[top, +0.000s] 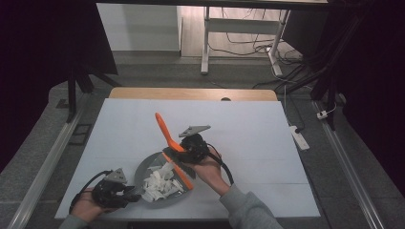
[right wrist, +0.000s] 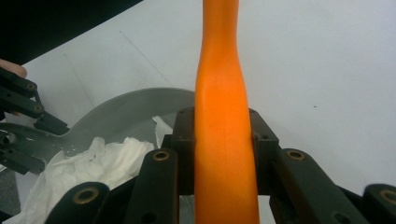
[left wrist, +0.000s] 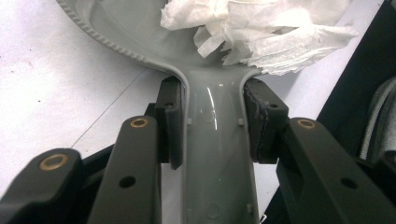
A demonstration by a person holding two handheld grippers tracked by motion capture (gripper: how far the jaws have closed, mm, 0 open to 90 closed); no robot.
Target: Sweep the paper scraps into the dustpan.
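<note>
A white surface [top: 248,129] carries a grey dustpan [top: 145,168] near its front edge, heaped with torn white paper [top: 160,183]. The left gripper [top: 133,195] is clamped on the dustpan's handle [left wrist: 215,154], both pads pressed against its sides, at the front left. The right gripper [top: 177,153] is closed on an orange brush handle [top: 164,129], which slants up and away over the dustpan's far rim, its lower orange edge [top: 181,174] lying beside the paper.
</note>
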